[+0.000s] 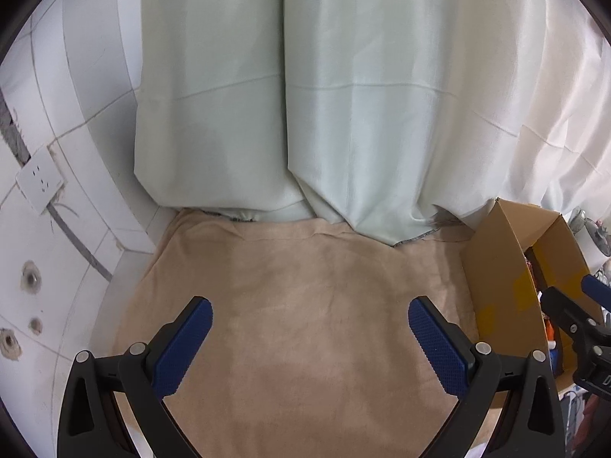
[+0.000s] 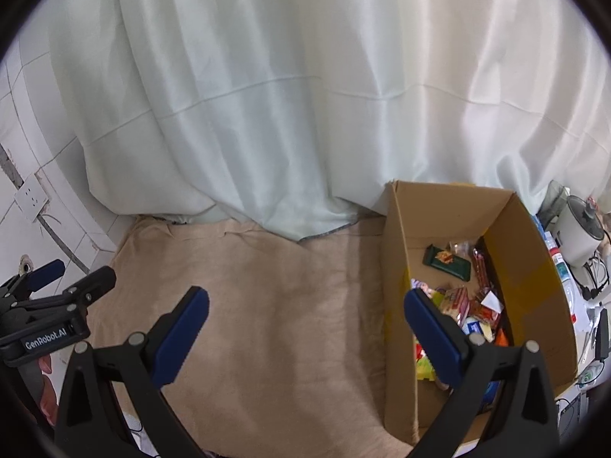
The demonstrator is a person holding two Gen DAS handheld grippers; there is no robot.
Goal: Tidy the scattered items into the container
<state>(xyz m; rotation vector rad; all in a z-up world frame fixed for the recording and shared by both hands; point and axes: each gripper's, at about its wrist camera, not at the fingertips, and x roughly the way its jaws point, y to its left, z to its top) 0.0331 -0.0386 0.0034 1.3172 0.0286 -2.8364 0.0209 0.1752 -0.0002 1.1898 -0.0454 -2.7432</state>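
Right tongs [image 2: 305, 324] nearest the lens: blue pads spread wide apart, nothing between them. Left tongs [image 1: 310, 328] same, jaws apart and empty, hanging over bare beige cloth [image 1: 305, 305]. Each pair also shows at the edge of the other's view.

Risks from here, as I judge them:
- Right-hand pad of the right tongs overlaps the near wall of the cardboard box [image 2: 397, 305] in view. A careless sweep could clip that wall and shove or tip the box; it is light cardboard on soft cloth, so it likely slides easily.
- Box sits at the right edge of the surface, with clutter just beyond it: a white appliance [image 2: 576, 229] and cables [image 2: 595, 278]. A push to the right could drive the box into that lot or off the edge.
- The pale curtain [image 2: 286, 95] drapes onto the back edge of the surface. Its hem could hide a stray item or snag a pad if either pair reaches far back.
- No loose item shows on the cloth in either view. Task looks done or near done; the danger is grabbing at folds of cloth in place of an item, and dragging the cloth and the box with it.

Task thing: the box is open-topped, flaps up, brown with yellowish tape patches on its walls. Inside is a heap of snack packets [image 2: 469, 305] in red, yellow, white and orange, plus a dark green wrapped bar [image 2: 446, 261] lying flat toward the back wall. Contents sit well below the rim.
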